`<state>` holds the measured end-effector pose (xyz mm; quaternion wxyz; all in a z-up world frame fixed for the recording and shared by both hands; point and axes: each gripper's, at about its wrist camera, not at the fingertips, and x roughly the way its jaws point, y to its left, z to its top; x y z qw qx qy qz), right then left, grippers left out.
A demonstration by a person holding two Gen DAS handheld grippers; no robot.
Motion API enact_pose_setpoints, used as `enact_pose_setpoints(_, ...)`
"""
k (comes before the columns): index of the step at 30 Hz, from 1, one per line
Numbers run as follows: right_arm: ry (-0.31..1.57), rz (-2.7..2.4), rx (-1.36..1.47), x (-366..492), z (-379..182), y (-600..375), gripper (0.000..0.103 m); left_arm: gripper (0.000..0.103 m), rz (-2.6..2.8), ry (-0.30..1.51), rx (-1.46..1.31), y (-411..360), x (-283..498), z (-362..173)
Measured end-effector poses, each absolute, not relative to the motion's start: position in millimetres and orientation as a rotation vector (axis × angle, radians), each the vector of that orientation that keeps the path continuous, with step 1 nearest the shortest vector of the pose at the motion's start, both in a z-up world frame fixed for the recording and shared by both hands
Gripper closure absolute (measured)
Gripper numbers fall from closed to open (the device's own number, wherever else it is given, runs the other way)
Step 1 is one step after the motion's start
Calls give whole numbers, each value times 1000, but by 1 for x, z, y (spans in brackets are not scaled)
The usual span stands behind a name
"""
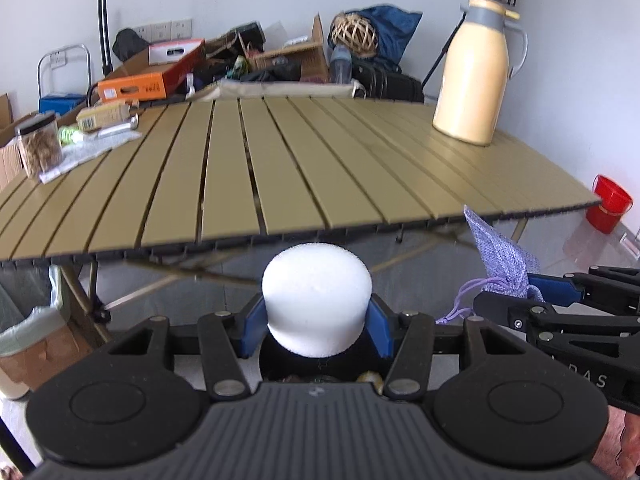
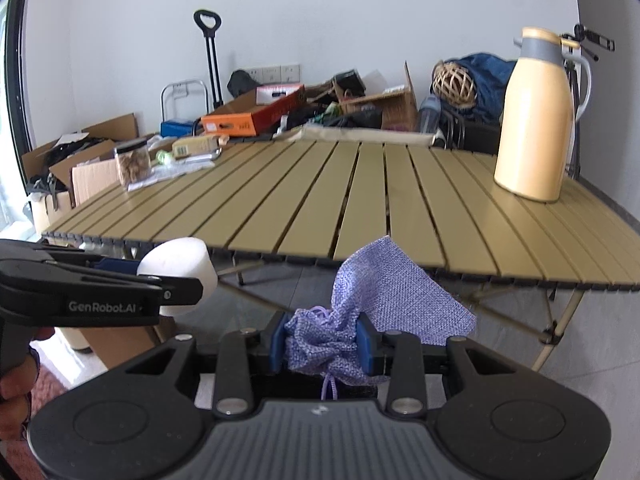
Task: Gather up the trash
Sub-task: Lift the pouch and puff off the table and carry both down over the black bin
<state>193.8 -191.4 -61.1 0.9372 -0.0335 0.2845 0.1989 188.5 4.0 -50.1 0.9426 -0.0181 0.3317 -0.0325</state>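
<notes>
My left gripper (image 1: 316, 330) is shut on a white foam cylinder (image 1: 316, 296), its blue pads pressing both sides, held in front of the near edge of the slatted table (image 1: 280, 168). The right wrist view shows that foam cylinder (image 2: 180, 268) at the left, in the left gripper (image 2: 176, 286). My right gripper (image 2: 322, 346) is shut on a purple woven drawstring pouch (image 2: 392, 292), bunched between the pads, its body sticking up and right. In the left wrist view the pouch (image 1: 500, 260) and right gripper (image 1: 520, 292) appear at the right.
A cream thermos jug (image 1: 476, 68) stands at the table's far right. A clear jar (image 1: 38, 148), a small box (image 1: 104, 116) and wrappers lie at its far left. A lined bin (image 1: 28, 320) sits below left, a red bucket (image 1: 610, 204) on the floor right. Clutter lies behind the table.
</notes>
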Motion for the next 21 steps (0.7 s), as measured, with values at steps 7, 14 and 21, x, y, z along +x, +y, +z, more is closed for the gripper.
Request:
enact_pose_setpoints(7, 664, 415, -52, 194, -95, -191, 69, 49, -49, 785, -47, 4, 189, -85)
enact_pose_setpoints(14, 752, 413, -36, 199, -130, -190, 69, 49, -29, 881, -36, 3, 195, -115)
enact_pose_setpoints(21, 831, 404, -11, 209, -162, -191, 69, 49, -13, 994, -36, 5, 205, -147)
